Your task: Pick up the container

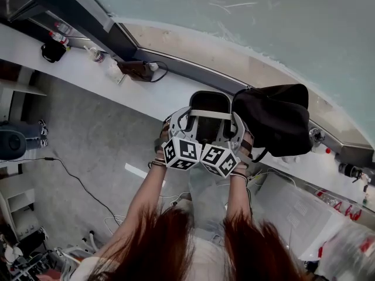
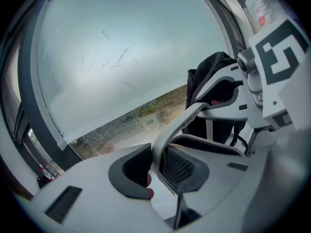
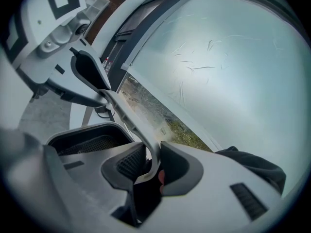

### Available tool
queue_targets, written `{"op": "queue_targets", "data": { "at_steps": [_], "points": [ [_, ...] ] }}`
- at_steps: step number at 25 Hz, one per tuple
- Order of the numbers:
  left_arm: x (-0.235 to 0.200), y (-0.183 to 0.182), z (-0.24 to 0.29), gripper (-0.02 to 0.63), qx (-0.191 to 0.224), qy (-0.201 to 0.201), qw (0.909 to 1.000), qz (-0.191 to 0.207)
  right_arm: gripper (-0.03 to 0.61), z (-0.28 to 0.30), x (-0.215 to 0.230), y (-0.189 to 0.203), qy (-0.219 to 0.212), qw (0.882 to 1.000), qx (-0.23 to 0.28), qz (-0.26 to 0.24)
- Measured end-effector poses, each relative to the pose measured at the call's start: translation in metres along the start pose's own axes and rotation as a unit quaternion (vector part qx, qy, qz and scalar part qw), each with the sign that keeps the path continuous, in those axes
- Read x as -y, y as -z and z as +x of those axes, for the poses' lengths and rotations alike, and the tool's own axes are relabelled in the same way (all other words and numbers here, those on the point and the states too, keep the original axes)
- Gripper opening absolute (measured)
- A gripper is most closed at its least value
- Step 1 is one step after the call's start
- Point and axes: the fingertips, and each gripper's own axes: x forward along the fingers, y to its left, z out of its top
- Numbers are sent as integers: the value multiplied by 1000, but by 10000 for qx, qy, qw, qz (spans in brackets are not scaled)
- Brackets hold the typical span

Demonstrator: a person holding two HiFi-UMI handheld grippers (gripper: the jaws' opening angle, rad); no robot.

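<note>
A white container [image 1: 195, 101] with a dark mesh inside hangs in front of me over the white sill. Its thin white handle [image 1: 210, 115] runs across the top. My left gripper [image 1: 180, 117] grips the handle's left end and my right gripper [image 1: 236, 120] grips its right end. In the left gripper view the handle [image 2: 170, 129] passes between the pads of the left gripper [image 2: 156, 171], which press on it, with the container's rim [image 2: 210, 141] beyond. In the right gripper view the right gripper [image 3: 151, 166] is shut on the handle [image 3: 127, 114], and the mesh basket [image 3: 90, 143] lies to the left.
A black bag [image 1: 275, 119] sits on the sill just right of the container, touching it. The white sill [image 1: 111, 78] runs along a large window [image 1: 263, 22]. Bottles [image 1: 58, 35] and small items stand at its far left. A cable [image 1: 76, 180] trails on the floor below.
</note>
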Motion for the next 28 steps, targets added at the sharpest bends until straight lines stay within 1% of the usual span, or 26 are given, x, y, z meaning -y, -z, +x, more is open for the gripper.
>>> {"op": "queue_targets", "data": {
  "at_steps": [12,28],
  "points": [
    [12,-16,-75,83,242,-195,9995,-54,103,-76,4,-14,208,9994,277,25],
    [31,-47,-181,83,716,-531,9960,-54,104,-188,17,-33,462,9963,703,189]
  ]
}}
